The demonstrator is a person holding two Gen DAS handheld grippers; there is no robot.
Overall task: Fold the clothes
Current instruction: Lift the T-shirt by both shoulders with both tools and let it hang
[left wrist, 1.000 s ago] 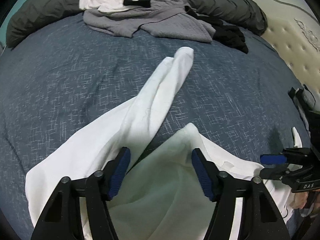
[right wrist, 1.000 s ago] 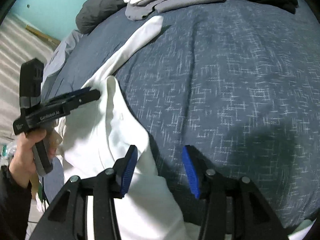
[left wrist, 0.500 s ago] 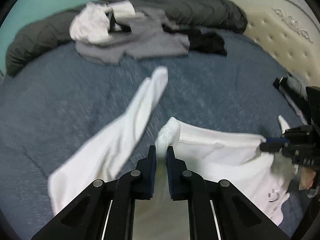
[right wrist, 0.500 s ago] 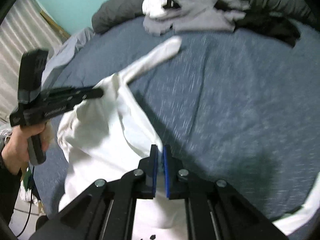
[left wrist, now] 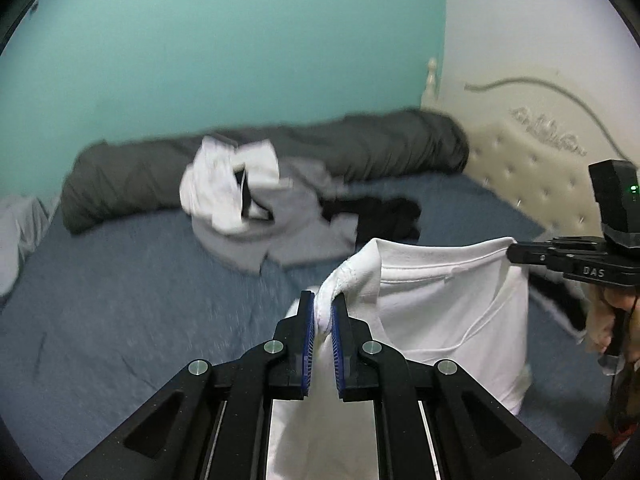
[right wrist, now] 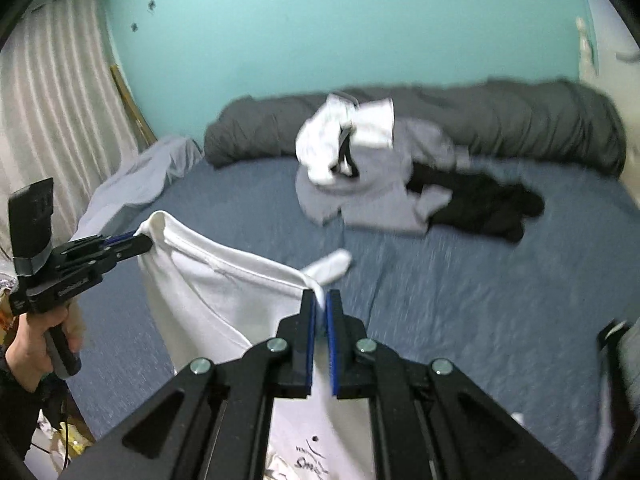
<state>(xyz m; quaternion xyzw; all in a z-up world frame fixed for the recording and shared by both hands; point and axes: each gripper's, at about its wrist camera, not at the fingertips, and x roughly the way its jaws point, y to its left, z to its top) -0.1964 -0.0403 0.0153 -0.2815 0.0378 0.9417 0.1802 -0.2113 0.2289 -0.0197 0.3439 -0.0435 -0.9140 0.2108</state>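
Both wrist views, motion blur on the background.

My left gripper (left wrist: pixel 323 314), black frame with blue pads, is clamped narrow on a bunched shoulder corner of the white cotton T-shirt (left wrist: pixel 448 312), low centre of the left view. My right gripper (right wrist: pixel 321 312) is likewise pinched tight on the opposite shoulder corner of the shirt (right wrist: pixel 224 292), low centre of the right view.

The shirt hangs between the two grippers, collar edge taut, body dropping below, clear of the blue flecked bedspread (left wrist: pixel 120 300). One sleeve (right wrist: pixel 332 266) trails toward the bed.

Upper middle of both views: pile of grey, white and black clothes (left wrist: pixel 272 216) on the bed, touching a rolled dark grey duvet (left wrist: pixel 360 148) along the teal wall (left wrist: pixel 220 40). Cream tufted headboard (left wrist: pixel 520 168), right of left view.
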